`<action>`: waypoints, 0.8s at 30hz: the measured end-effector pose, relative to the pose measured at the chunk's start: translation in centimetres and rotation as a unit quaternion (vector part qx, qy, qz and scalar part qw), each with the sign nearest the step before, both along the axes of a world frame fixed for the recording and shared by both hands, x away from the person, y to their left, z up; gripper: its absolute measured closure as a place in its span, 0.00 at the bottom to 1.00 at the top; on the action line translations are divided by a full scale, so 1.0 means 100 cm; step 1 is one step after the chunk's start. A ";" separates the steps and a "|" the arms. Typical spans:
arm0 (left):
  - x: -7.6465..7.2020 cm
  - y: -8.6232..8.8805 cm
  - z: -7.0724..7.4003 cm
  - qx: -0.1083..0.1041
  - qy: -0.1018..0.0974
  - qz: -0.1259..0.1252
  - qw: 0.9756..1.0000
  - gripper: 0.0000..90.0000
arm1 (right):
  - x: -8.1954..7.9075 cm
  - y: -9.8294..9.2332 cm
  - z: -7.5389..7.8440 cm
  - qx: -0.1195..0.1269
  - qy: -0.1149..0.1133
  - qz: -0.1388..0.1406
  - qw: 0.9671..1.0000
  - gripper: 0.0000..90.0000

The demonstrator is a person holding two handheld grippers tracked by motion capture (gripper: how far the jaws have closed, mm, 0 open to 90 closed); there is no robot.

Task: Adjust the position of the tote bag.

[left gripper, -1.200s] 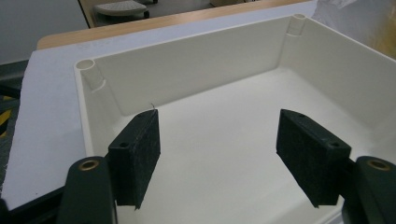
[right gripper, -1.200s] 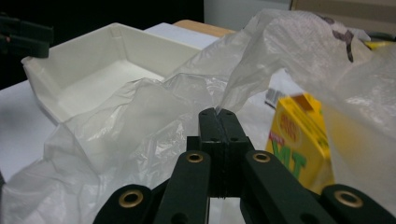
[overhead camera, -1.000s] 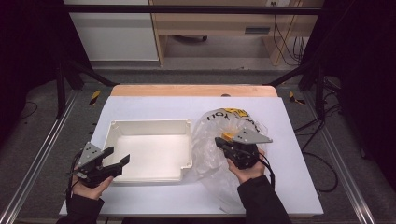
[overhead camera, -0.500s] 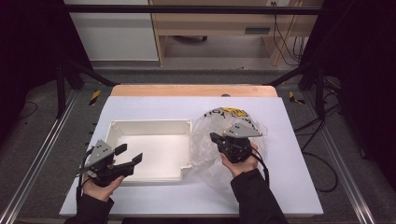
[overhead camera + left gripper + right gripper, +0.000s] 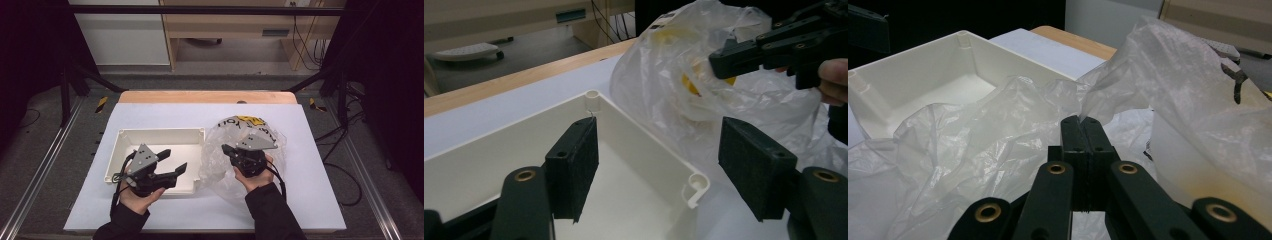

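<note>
Clear plastic, a crumpled bag [image 5: 240, 150], lies on the right of our table [image 5: 320, 200], touching the right wall of the white tray [image 5: 160, 135]. We pinch a fold of the bag with our right gripper [image 5: 1082, 120], jaws clenched on the film. Our left gripper [image 5: 175, 162] hovers over the tray's near right corner, jaws spread wide with nothing between them, pointing toward the bag.

bag [image 5: 240, 150] contents blurred thru plastic, tray [image 5: 644, 150] cut off at btm edge
</note>
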State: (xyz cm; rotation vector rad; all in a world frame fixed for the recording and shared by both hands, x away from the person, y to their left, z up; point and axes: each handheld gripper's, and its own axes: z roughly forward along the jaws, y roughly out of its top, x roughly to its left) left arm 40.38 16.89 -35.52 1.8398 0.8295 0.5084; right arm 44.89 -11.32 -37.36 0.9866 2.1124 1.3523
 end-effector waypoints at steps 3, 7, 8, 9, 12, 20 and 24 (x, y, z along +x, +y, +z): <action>-0.001 -0.013 0.003 -0.001 0.004 -0.015 1.000 0.35 | 0.000 0.000 0.000 -0.001 -0.001 0.000 1.000 1.00; -0.003 -0.030 0.003 0.007 0.012 -0.039 0.999 0.32 | -0.001 0.001 0.002 0.000 -0.002 0.001 1.000 1.00; -0.004 -0.034 0.002 0.010 0.014 -0.044 0.999 0.31 | -0.001 0.001 0.002 -0.001 -0.002 0.001 1.000 1.00; -0.005 -0.038 0.000 0.016 0.017 -0.048 0.999 0.31 | -0.001 0.001 0.002 -0.002 -0.002 0.001 1.000 1.00; -0.008 -0.050 -0.008 0.032 0.027 -0.064 0.997 0.29 | 0.000 0.002 0.001 -0.005 -0.002 0.001 1.000 1.00; 0.000 -0.069 -0.028 0.063 0.059 -0.062 0.994 0.48 | -0.001 0.004 0.001 -0.006 -0.002 0.004 1.000 1.00; 0.006 -0.070 -0.032 0.059 0.064 -0.057 0.995 0.76 | -0.001 0.004 0.001 -0.009 0.004 0.009 1.000 0.99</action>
